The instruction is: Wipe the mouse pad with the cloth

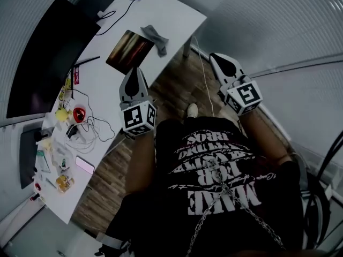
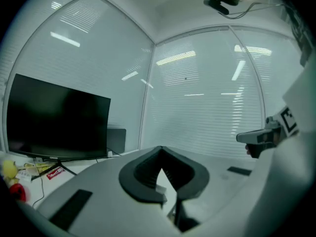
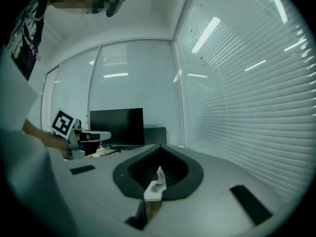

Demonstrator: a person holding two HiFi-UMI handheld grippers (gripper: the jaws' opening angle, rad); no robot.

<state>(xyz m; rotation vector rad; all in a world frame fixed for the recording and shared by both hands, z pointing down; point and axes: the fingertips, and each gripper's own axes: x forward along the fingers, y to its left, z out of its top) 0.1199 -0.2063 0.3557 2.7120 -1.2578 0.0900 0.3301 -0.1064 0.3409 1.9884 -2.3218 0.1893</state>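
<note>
No text can be read; the white print on the shirt (image 1: pixel 214 167) is upside down, blurred.

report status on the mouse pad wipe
Left gripper, right gripper shut, empty. Cloth at edge of mouse pad, not picked up. Nothing in the way.

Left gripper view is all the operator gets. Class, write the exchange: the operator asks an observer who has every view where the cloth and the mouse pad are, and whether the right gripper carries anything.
Operator: I see only a monitor and blinds. Where is the cloth?
Observer: On the white desk, beside the mouse pad's upper-right corner in the head view.
Operator: Does the right gripper carry anything?
Observer: No. Its fingers are shut with no cloth in them.
Operator: Is it over the desk?
Observer: No, over the wooden floor beside it.
</note>
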